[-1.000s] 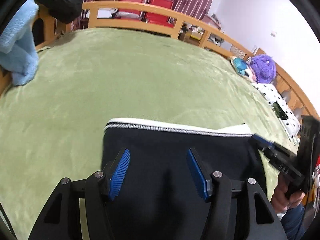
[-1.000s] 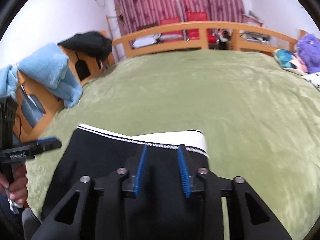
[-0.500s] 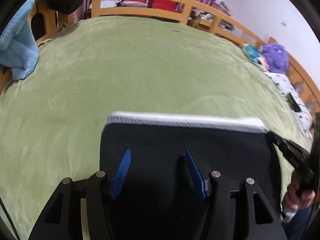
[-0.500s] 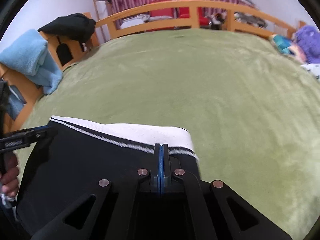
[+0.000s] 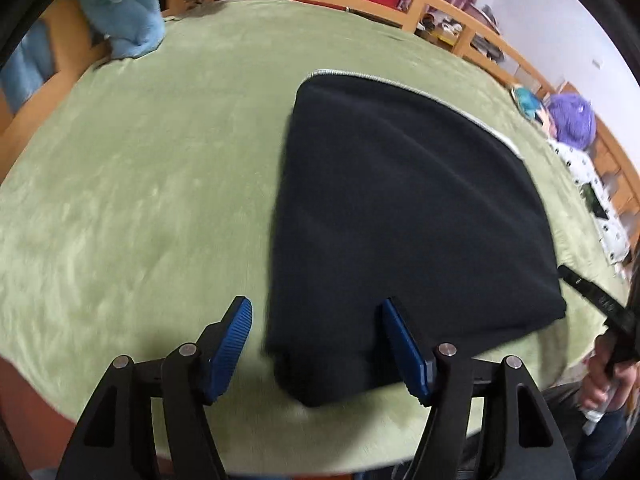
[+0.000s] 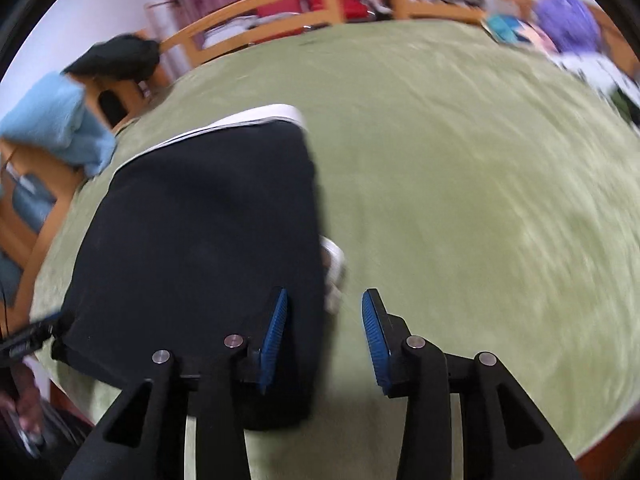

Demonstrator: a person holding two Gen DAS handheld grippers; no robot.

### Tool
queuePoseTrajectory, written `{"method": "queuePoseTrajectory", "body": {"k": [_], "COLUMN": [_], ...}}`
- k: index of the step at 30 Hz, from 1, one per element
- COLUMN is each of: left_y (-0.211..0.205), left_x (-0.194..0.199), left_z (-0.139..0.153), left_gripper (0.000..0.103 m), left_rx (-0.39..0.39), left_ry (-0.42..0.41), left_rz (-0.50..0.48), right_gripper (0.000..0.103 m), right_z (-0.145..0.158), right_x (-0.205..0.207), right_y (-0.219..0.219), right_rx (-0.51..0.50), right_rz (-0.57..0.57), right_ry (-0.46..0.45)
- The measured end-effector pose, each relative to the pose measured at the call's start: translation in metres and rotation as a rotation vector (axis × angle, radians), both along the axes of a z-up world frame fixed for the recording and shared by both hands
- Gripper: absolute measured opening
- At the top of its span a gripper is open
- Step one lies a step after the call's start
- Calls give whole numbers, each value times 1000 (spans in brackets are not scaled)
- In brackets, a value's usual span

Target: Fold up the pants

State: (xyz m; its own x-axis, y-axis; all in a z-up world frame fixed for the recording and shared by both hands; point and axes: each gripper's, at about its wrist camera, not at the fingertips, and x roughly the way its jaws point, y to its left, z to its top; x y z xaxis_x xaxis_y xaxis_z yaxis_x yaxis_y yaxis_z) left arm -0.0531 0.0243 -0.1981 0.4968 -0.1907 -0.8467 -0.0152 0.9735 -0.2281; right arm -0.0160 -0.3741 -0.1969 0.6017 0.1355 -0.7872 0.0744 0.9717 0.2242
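Note:
The black pants [image 5: 404, 216] lie folded flat on the green bedspread [image 5: 152, 184], with the white waistband [image 5: 420, 94] at the far edge. They also show in the right wrist view [image 6: 200, 248], with a white edge [image 6: 334, 264] sticking out on the right side. My left gripper [image 5: 316, 344] is open and empty, at the pants' near left corner. My right gripper [image 6: 324, 336] is open and empty, at the pants' near right corner. The right gripper's tip [image 5: 592, 296] shows at the right edge of the left wrist view.
A wooden bed rail [image 5: 400, 4] runs around the far side. A light blue towel [image 5: 128, 12] and a black garment [image 6: 120, 60] hang on the left rail. A purple plush toy [image 5: 572, 120] and a spotted pillow [image 5: 588, 192] lie at the right.
Both grippers have pulled back toward the near edge of the bed. The right gripper was shut on the pants' waistband half a second ago and is open now. The pants lie further forward.

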Motion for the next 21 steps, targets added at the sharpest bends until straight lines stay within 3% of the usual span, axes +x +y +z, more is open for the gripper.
{"method": "queuePoseTrajectory", "body": {"k": [2,5,8,10,18,19,21], "left_y": [-5,-17,-35,-47,-70,-72,-75], "left_x": [-8,-15,-26,-36,-73,-77,-82], "left_z": [16,46,82,104,153,154,158], "left_gripper": [64,65,67,74,83,83,85], "left_rx": [6,-23,-7,42,83,92,107], "left_ry": [-28,-83,-153,-209,-333,-343,-346], "left_rz": [-4,-36,-61,-60,-48,-51,-55], "right_gripper": [34,34,50,61,74,85,97], "right_z": [9,41,76,98,157,160,163], "right_x": [-11,-37,-61,-75,-116,-120,-126], "right_y": [1,15,32,41,49,48,48], "right_rx": [-17,-31,-77,-85,-105,-106,-97], "right_rz": [-26,-23,-21,-18,-48,-56,-64], "right_ry": [4,-68,-144,-182,-265,-264,-280]}}
